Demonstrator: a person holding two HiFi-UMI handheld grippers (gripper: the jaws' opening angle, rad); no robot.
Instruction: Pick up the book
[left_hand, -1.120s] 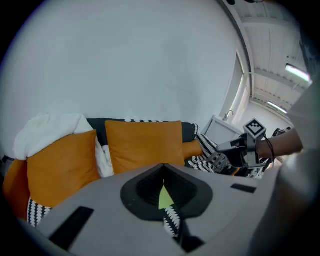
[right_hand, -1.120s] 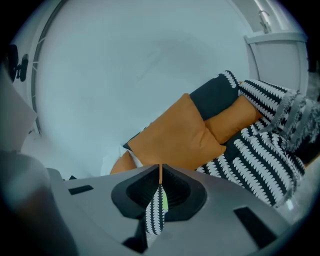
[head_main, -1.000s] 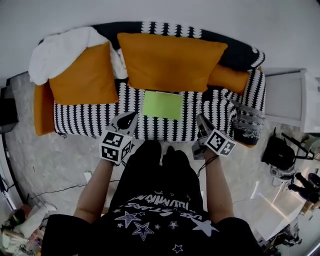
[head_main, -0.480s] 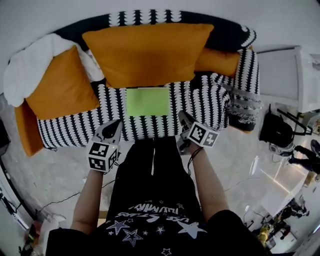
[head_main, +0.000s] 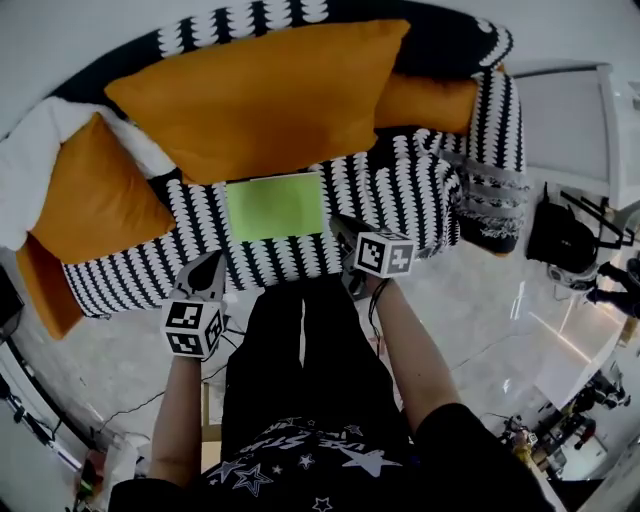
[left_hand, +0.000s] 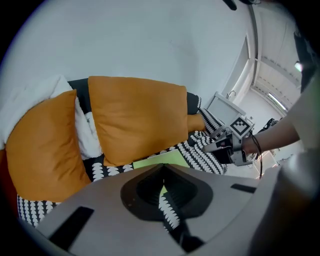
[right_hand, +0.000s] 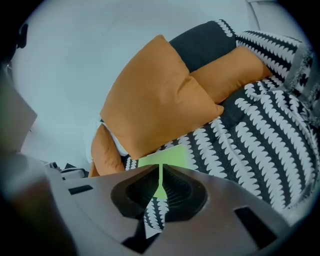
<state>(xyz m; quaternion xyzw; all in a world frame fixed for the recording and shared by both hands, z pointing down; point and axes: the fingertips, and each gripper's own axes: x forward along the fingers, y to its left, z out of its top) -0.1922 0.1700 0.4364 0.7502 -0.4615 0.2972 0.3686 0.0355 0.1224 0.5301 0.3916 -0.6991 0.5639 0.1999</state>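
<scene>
The flat lime-green rectangular book (head_main: 274, 206) is seen lying on the black-and-white patterned sofa seat (head_main: 400, 200), long axis crosswise, just ahead and left of the right hand-held gripper (head_main: 340, 228), which is closed and empty, as is the farther left hand-held gripper (head_main: 212, 262)

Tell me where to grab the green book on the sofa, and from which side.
Probably its near edge, coming in from the person's side. The book lies flat on the seat with its far edge close by the cushion, so the near edge is freest. The shut right gripper must open first.
</scene>
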